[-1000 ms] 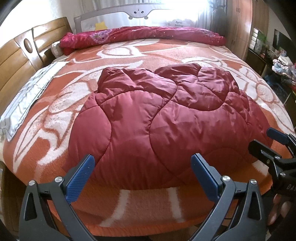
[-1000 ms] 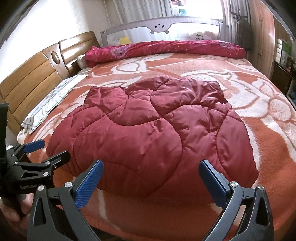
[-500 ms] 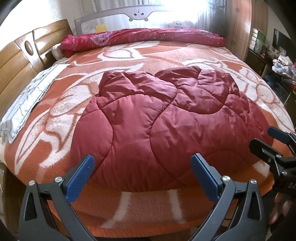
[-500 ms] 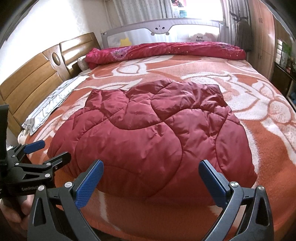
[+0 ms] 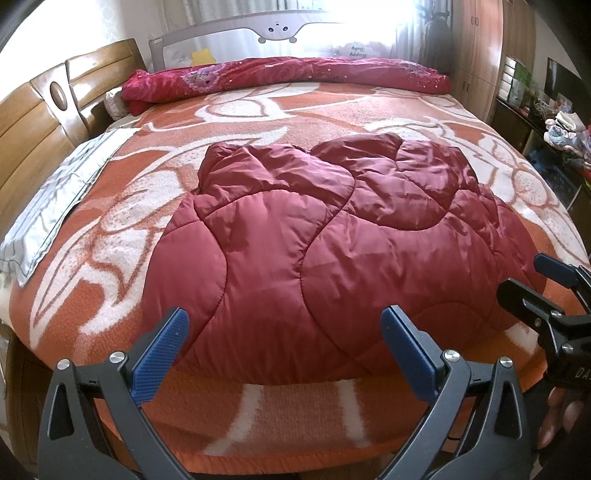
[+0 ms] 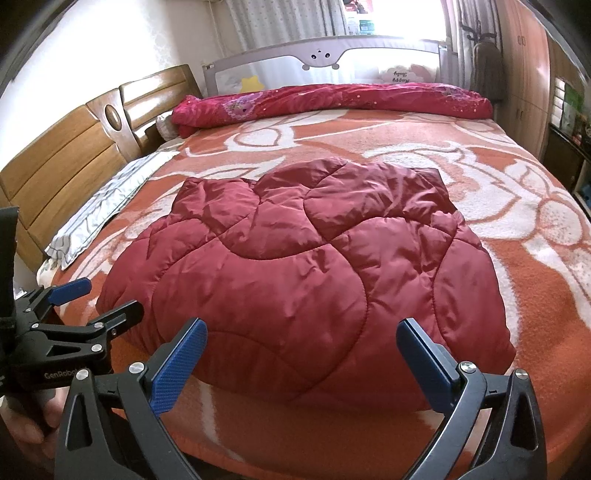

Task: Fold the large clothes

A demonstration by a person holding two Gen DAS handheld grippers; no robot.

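A dark red quilted padded garment lies folded in a rounded heap on the orange and white bed blanket; it also shows in the right wrist view. My left gripper is open and empty, held just short of the garment's near edge. My right gripper is open and empty, also just short of the near edge. The right gripper also appears at the right edge of the left wrist view, and the left gripper at the left edge of the right wrist view.
A rolled red floral quilt lies along the far side by a grey bed rail. A wooden headboard and a grey-white pillow are on the left. A cupboard and clutter stand on the right.
Both grippers have drawn back and risen slightly, so the garment looks smaller and more of the near blanket edge shows. Both stay open; the garment has not moved.
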